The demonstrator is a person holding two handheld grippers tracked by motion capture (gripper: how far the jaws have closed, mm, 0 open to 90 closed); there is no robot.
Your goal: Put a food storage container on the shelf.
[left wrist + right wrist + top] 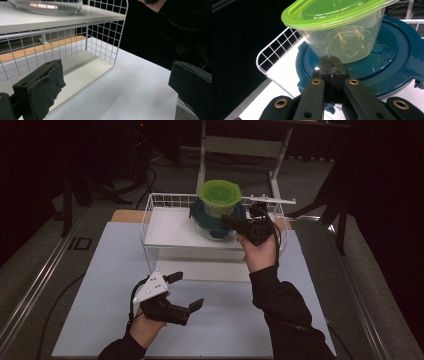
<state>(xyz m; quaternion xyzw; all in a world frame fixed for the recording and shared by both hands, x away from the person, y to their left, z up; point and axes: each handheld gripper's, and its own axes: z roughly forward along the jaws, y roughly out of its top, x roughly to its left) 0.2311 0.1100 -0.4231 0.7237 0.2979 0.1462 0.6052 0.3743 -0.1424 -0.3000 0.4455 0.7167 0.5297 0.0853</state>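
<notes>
A clear plastic tub with a green lid [220, 195] [337, 25] stands on the blue lid [200, 212] [397, 50] of a glass bowl [212, 231] [45, 6]. The bowl sits on the top shelf of a white wire rack [165, 227] [105, 37]. My right gripper [226, 221] [331, 60] is shut, jaws pressed together with nothing seen between them. Its tips rest at the foot of the tub, over the blue lid. My left gripper [186, 290] [117, 82] hangs open over the white table mat, in front of the rack, holding nothing.
The white mat [115, 270] covers the table, with a wooden edge [125, 215] behind the rack. The rack's lower shelf [82, 70] is bare. A white metal stand [240, 145] and floor cables [145, 185] lie beyond the table.
</notes>
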